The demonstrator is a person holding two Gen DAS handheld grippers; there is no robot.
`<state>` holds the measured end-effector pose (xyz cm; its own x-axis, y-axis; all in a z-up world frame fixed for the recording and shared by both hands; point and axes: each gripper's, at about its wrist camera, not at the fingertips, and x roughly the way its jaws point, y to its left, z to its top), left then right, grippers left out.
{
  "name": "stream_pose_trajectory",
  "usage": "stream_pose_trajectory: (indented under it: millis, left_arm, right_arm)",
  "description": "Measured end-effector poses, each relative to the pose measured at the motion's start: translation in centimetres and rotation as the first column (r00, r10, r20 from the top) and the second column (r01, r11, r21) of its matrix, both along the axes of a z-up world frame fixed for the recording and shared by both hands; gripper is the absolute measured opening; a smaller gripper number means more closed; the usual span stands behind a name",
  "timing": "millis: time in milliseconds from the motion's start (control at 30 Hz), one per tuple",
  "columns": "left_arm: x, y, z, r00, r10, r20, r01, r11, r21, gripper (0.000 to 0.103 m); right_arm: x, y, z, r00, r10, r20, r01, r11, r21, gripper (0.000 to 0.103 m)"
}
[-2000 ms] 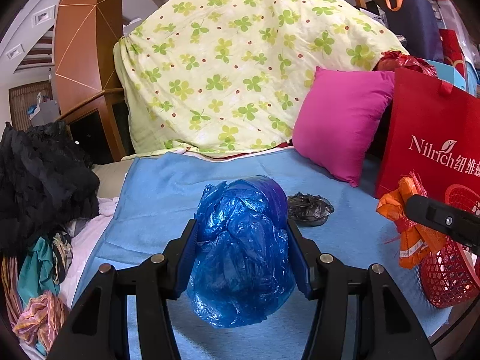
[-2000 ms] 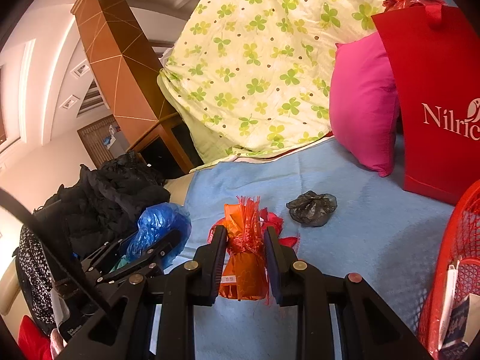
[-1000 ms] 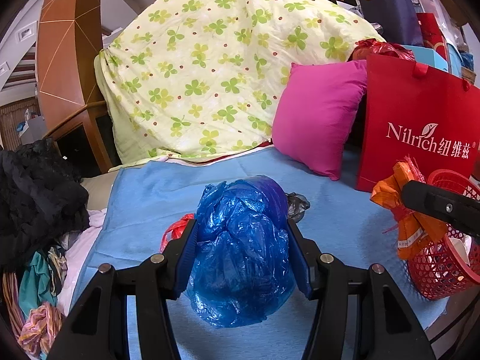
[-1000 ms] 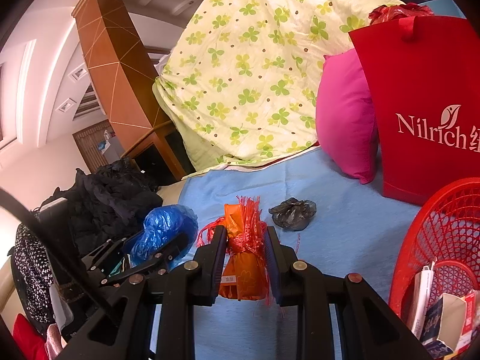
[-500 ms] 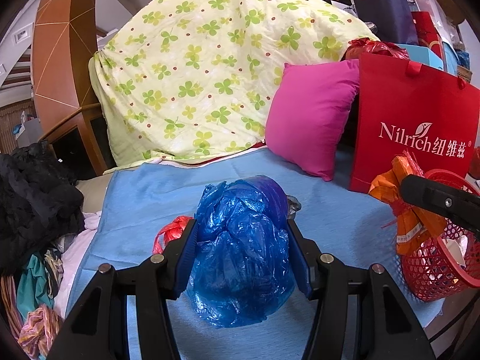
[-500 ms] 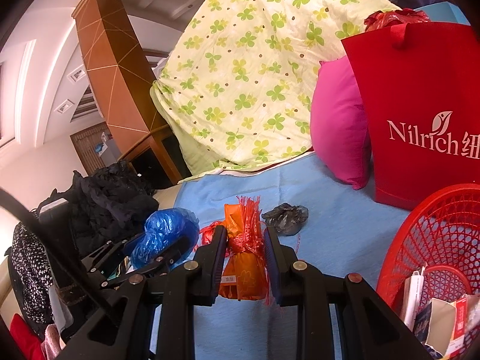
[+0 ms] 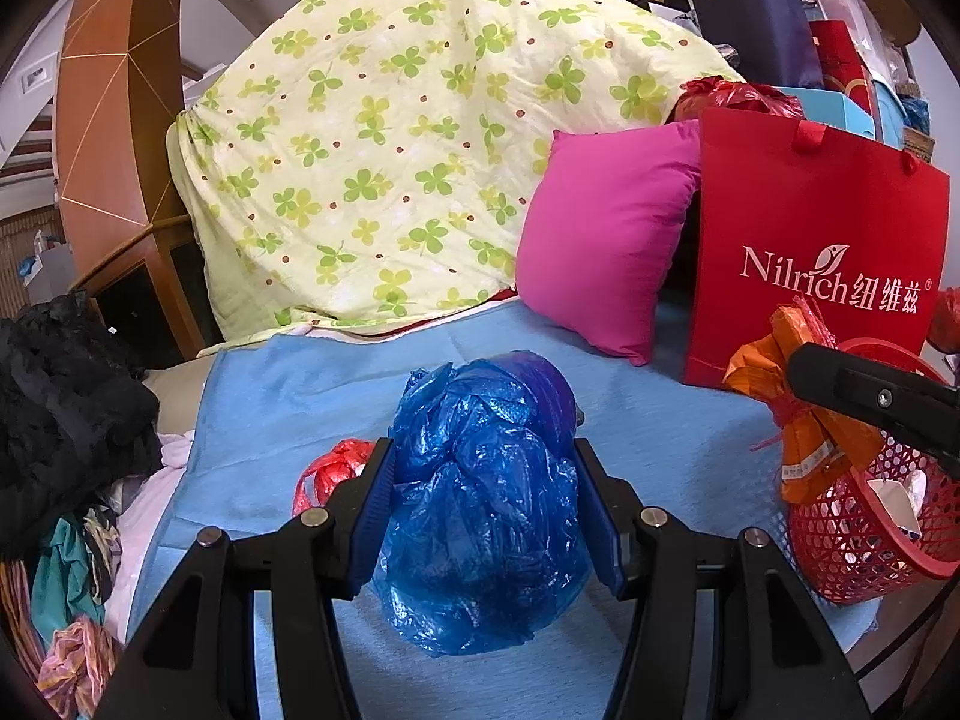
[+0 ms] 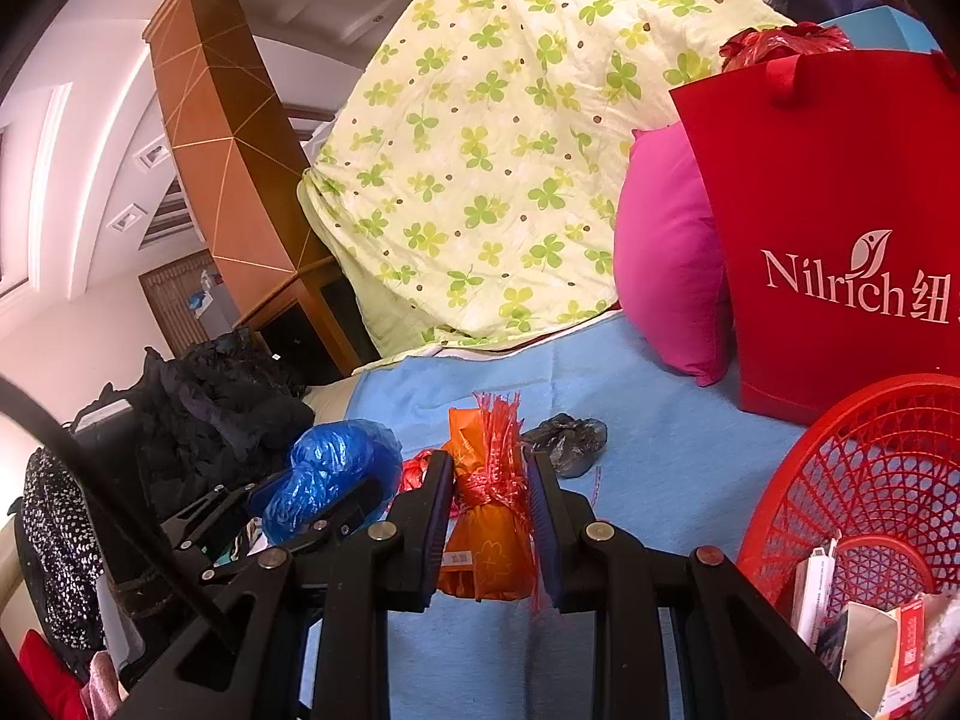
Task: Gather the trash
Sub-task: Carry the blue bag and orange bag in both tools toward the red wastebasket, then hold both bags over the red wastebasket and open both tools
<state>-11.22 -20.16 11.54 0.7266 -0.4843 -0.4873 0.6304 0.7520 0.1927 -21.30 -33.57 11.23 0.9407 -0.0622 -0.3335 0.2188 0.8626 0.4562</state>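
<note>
My left gripper (image 7: 483,495) is shut on a crumpled blue plastic bag (image 7: 486,498), held above the blue bed cover (image 7: 288,396). My right gripper (image 8: 489,504) is shut on an orange packet tied with red fringed wrap (image 8: 486,516); the same orange packet (image 7: 798,414) shows in the left wrist view, close to the red basket (image 7: 864,546). That red mesh basket (image 8: 870,480), at the lower right of the right wrist view, holds cartons and paper. On the cover lie a crumpled black bag (image 8: 567,435) and a red plastic bag (image 7: 330,474).
A red paper shopping bag (image 7: 810,252) and a pink cushion (image 7: 600,240) stand at the back right. A clover-print quilt (image 7: 408,168) is heaped behind. Dark clothes (image 7: 66,396) pile up at the left, beside a wooden cabinet (image 8: 240,192).
Both views have drifted slightly right, bringing the red basket closer and larger. The red plastic bag came into sight at the left. Both grips are unchanged.
</note>
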Motion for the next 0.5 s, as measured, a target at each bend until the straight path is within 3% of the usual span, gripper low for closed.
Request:
stream_pose_trajectory:
  millis: [500]
  left_arm:
    - [-0.7,-0.9,0.0,0.999,-0.036,-0.004,0.036,0.999,-0.005,0.058]
  right_arm:
    - [-1.4,-0.7,0.0,1.000,-0.028,0.006,0.028,1.000,0.000,0.027]
